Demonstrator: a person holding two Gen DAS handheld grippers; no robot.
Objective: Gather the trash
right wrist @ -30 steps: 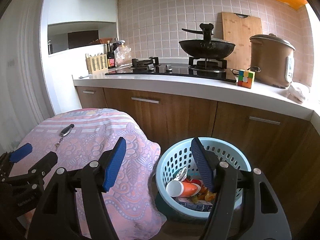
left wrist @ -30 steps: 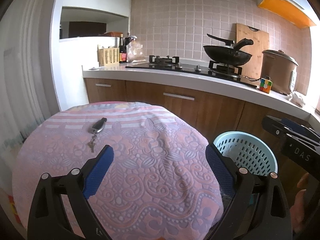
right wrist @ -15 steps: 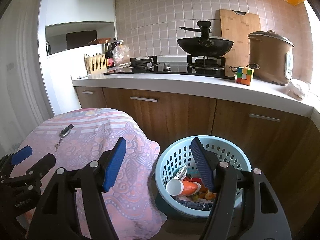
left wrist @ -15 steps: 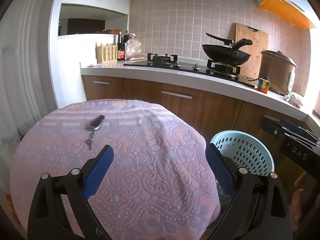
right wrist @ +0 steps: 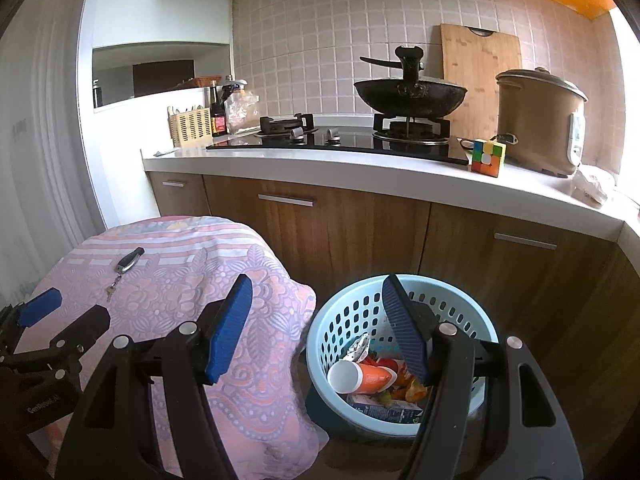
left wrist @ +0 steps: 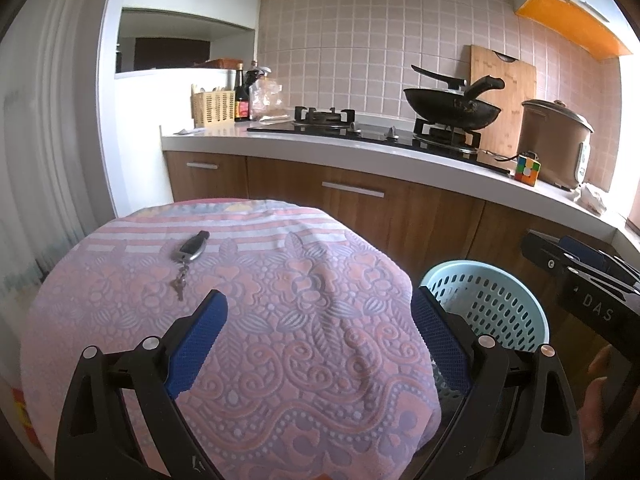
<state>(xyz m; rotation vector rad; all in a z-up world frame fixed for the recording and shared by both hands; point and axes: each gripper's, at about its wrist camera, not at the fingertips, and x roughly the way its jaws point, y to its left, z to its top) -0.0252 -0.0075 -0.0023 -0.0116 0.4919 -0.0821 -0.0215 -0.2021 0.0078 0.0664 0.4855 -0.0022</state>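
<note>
A: Your left hand-held gripper (left wrist: 318,314) hangs over the round table (left wrist: 120,320), jaws spread wide, nothing between the blue ribbed pads (left wrist: 198,344). Quilted pink cloth (left wrist: 280,320) with raised floral pattern drapes over the table's edge.

B: And your right hand-held gripper (right wrist: 316,304)?

A: Also wide open and empty, above the gap between the table and the basket (right wrist: 452,292). The basket is pale blue plastic, round, perforated wall, standing on the floor beside the table in front of the wooden cabinets (right wrist: 360,232).

B: The trash?

A: In the basket: a white and orange tube (right wrist: 358,378), crumpled foil (right wrist: 358,348), a flat carton (right wrist: 384,408), orange scraps (right wrist: 412,390). On the cloth lies only a black key fob with keys (left wrist: 188,254).
</note>
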